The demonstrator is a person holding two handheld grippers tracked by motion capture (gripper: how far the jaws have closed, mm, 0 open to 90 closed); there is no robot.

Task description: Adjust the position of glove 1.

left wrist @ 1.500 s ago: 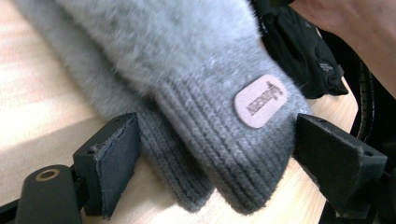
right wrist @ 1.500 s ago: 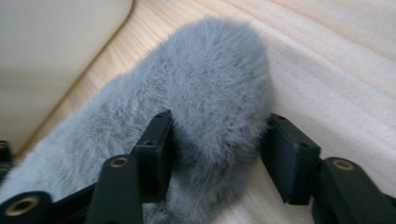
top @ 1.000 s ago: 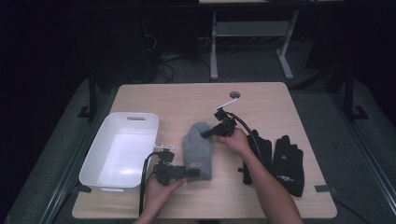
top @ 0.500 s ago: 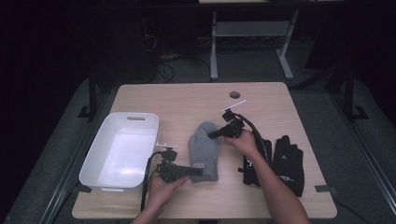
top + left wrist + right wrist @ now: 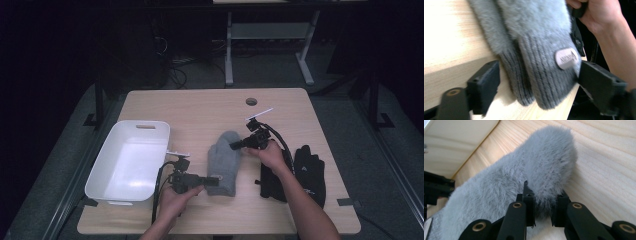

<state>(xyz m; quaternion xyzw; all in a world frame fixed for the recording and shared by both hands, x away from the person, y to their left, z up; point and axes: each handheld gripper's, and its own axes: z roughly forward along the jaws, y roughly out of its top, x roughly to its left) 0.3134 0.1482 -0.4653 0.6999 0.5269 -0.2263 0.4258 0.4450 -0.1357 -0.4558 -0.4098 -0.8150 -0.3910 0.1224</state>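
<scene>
On the left, near the front-left corner of the tabletop (image 5: 200,105), the white tub (image 5: 131,160) is sitting beside your left gripper (image 5: 212,179). That gripper is reaching level toward the ribbed cuff of the grey mitten (image 5: 223,162), which is lying at the middle of the tabletop, cuff toward the front edge. In the left gripper view the cuff (image 5: 544,72) is lying between the jaws, which have just been opening; they are standing wide, one clear of the knit, the other just at its edge by the oval label (image 5: 566,58). Farther right, your right gripper (image 5: 542,213) is pinching the mitten's fluffy side; its jaws have been closing and are pressing into the fur. Your right forearm is covering part of the black gloves (image 5: 310,172) near the right edge.
</scene>
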